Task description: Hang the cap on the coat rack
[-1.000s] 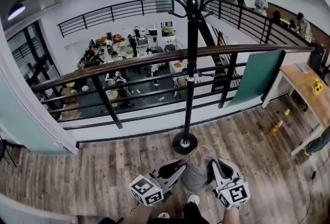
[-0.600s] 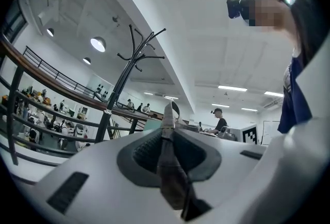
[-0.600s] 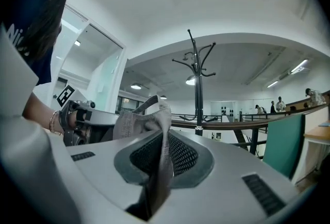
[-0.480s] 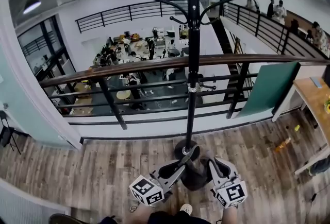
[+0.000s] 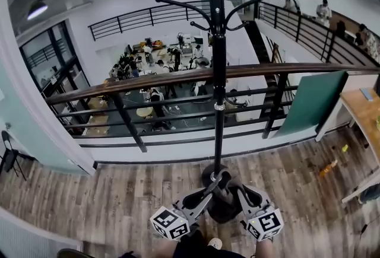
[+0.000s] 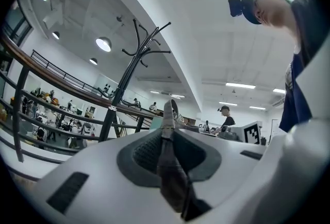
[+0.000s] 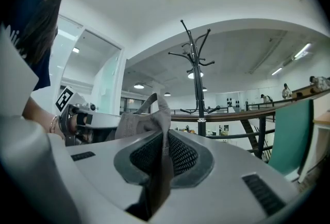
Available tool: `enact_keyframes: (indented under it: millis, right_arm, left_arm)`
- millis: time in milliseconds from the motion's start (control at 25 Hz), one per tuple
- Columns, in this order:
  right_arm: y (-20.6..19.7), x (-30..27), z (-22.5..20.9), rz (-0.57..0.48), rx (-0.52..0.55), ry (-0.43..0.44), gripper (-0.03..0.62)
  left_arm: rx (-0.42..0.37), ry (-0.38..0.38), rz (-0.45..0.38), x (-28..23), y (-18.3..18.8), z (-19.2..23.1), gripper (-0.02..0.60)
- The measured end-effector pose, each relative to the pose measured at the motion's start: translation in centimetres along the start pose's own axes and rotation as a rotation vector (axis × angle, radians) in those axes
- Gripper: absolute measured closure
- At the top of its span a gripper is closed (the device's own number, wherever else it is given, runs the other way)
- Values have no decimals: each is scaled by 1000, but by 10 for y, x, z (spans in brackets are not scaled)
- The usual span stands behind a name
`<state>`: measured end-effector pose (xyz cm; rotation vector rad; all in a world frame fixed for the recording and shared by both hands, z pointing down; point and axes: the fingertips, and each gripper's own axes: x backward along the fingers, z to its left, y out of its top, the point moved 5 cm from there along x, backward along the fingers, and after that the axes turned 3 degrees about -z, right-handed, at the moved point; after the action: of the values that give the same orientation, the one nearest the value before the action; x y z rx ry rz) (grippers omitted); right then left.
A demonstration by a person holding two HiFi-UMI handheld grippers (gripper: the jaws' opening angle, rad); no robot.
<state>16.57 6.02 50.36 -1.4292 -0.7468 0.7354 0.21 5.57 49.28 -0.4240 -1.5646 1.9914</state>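
Note:
A tall black coat rack (image 5: 218, 73) stands on a round base in front of a railing; its hooks (image 5: 178, 3) curve out near the top. In the head view, a grey cap (image 5: 225, 202) hangs between my two grippers, low and just in front of the base. My left gripper (image 5: 215, 181) is shut on the cap's fabric edge (image 6: 169, 166). My right gripper (image 5: 233, 183) is shut on the other side of the cap (image 7: 147, 121). In both gripper views the coat rack (image 6: 130, 71) (image 7: 197, 84) rises ahead of the jaws.
A wood-topped black railing (image 5: 148, 82) runs behind the rack, with an open lower floor beyond. A green panel (image 5: 312, 102) leans at the right beside a wooden table (image 5: 365, 111). An orange bottle (image 5: 328, 166) lies on the plank floor. People stand on the far balcony.
Both grippers and the cap have moved forward to the rack's base. The view has lifted, so more of the hooks shows. Both grips are unchanged.

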Motion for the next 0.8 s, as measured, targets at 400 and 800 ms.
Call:
enact_keyframes:
  millis: [400,800]
  right_arm:
    - [6,-43,-24,-5,15,-23,551]
    - [11,-123,-70,-6,18,-94,549]
  left_arm:
    - [-26,-32,-20,-32,19,45,512]
    - [-30,-121,-13,-90,46,131,512]
